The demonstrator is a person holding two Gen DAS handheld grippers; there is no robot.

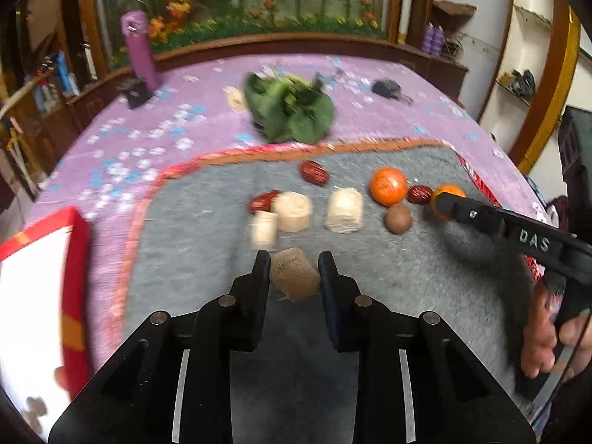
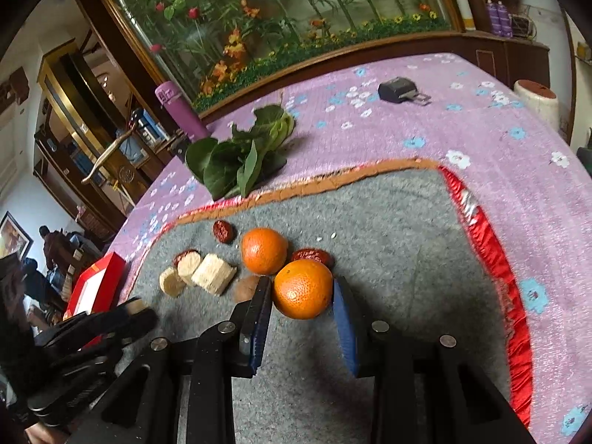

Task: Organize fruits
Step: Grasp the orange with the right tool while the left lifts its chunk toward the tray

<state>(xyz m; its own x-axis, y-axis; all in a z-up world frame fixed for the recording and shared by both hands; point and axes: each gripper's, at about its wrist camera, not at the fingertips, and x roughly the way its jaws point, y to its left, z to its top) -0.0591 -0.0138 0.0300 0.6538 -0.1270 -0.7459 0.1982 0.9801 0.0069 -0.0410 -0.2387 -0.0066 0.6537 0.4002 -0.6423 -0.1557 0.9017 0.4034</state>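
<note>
In the left wrist view my left gripper is shut on a fuzzy brown kiwi, held just above the grey mat. My right gripper is shut on an orange low over the mat; it also shows at the right of the left wrist view, right gripper. A second orange lies behind it beside a small brown fruit. Red dates and pale cut pieces are scattered mid-mat.
Leafy greens lie on the purple flowered cloth beyond the mat. A red-rimmed white box stands at the left. A purple cylinder and a black object sit at the far edge.
</note>
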